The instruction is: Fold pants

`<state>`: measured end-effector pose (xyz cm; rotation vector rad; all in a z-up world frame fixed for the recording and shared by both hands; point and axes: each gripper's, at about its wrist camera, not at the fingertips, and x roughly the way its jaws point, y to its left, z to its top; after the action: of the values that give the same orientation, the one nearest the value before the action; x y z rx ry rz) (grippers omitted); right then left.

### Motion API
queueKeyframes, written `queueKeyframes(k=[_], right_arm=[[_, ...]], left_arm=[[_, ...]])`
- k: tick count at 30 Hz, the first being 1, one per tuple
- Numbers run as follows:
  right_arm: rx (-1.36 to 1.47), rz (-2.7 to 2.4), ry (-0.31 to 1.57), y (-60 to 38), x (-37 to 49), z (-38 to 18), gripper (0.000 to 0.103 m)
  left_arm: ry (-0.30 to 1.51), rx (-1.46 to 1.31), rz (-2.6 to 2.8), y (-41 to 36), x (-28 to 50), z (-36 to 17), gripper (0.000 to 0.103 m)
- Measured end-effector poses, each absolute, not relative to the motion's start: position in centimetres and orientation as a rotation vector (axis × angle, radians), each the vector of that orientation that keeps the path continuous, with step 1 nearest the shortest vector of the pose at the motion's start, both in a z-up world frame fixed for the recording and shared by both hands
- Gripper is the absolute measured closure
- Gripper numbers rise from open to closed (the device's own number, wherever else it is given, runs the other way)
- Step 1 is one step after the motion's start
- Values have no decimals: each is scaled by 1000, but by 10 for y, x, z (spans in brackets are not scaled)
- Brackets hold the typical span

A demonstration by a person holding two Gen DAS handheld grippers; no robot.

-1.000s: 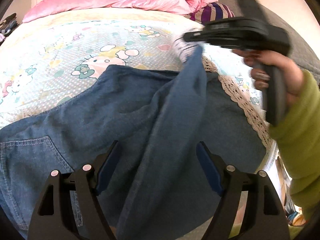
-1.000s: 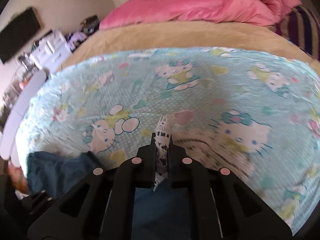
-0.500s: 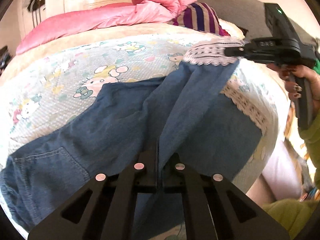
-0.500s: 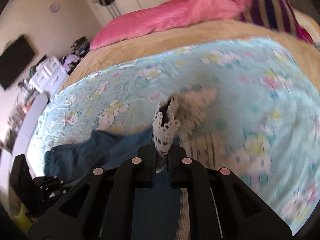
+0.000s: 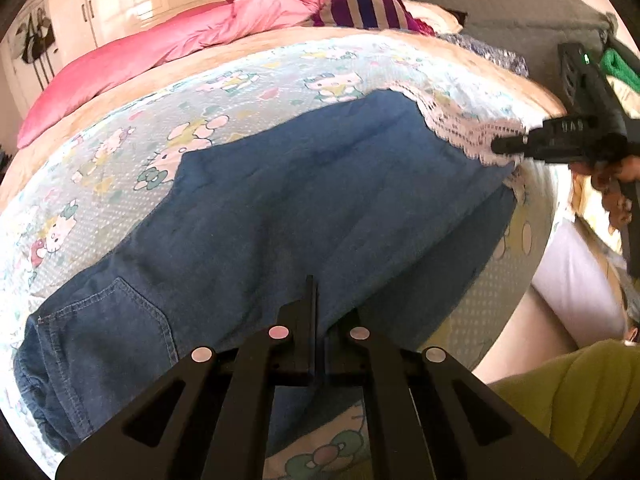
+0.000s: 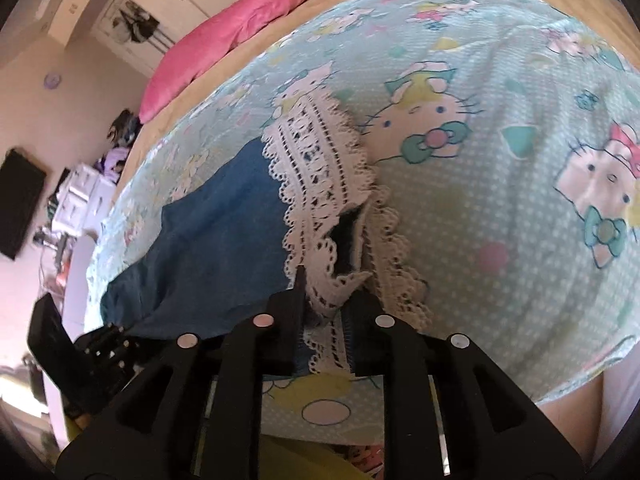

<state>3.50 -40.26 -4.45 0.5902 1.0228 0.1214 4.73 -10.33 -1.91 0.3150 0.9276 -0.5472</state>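
- Pants point(image 5: 304, 200) of blue denim lie spread on the bed point(image 5: 280, 40), on the pale blue cartoon-cat sheet point(image 5: 120, 184) that covers it; we take that sheet as our landmark.
- We see one leg laid over the other across the sheet's middle, with a back pocket point(image 5: 104, 320) towards its near left edge.
- The white lace hem point(image 5: 468, 132) of the top leg sits near the sheet's right edge; in the right wrist view the same lace point(image 6: 320, 184) is bunched and partly lifted off the sheet.
- Our left gripper point(image 5: 316, 320) has its jaws together, clamped on a fold of denim at the sheet's near edge.
- Our right gripper point(image 6: 324, 300) has jaws that have just been opening a little; they stand slightly apart with lace still between them, and we cannot tell whether they still press it.
- From the left wrist view, the right gripper point(image 5: 504, 146) reaches in over the sheet's right edge, tip at the lace.
- A pink duvet point(image 5: 140, 52) and a striped pillow point(image 5: 364, 4) lie beyond the sheet's far edge.
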Motion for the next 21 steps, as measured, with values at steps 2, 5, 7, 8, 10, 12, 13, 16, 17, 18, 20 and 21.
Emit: queueKeyframes(k=[2, 5, 7, 8, 10, 12, 13, 16, 17, 18, 20, 21], right_arm=[[573, 121, 1033, -402, 32, -44, 97], [559, 105, 1043, -405, 24, -46, 97], [553, 100, 1043, -409, 23, -49, 97], [559, 97, 1044, -410, 23, -51, 97], [553, 95, 1040, -411, 23, -53, 97], [560, 96, 1038, -413, 22, -52, 97], [553, 91, 1034, -414, 21, -49, 96], [503, 31, 1002, -418, 17, -34, 80], [472, 13, 983, -418, 15, -28, 80], [426, -2, 957, -416, 14, -19, 80], [382, -6, 920, -411, 12, -12, 74], [358, 15, 908, -404, 14, -9, 70]], left_arm=[[936, 337, -558, -105, 43, -20, 102], [939, 366, -578, -110, 36, -20, 102], [943, 391, -586, -113, 33, -22, 101], [950, 401, -590, -115, 33, -25, 101], [977, 415, -591, -118, 34, -31, 100], [980, 426, -587, -119, 34, -32, 99], [978, 432, -598, -120, 32, -31, 98], [982, 438, -604, -121, 31, -32, 93], [984, 435, -604, -121, 31, -32, 93], [986, 431, -605, -120, 31, -32, 91], [992, 414, -621, -119, 31, -31, 83], [993, 412, -623, -120, 30, -31, 78]])
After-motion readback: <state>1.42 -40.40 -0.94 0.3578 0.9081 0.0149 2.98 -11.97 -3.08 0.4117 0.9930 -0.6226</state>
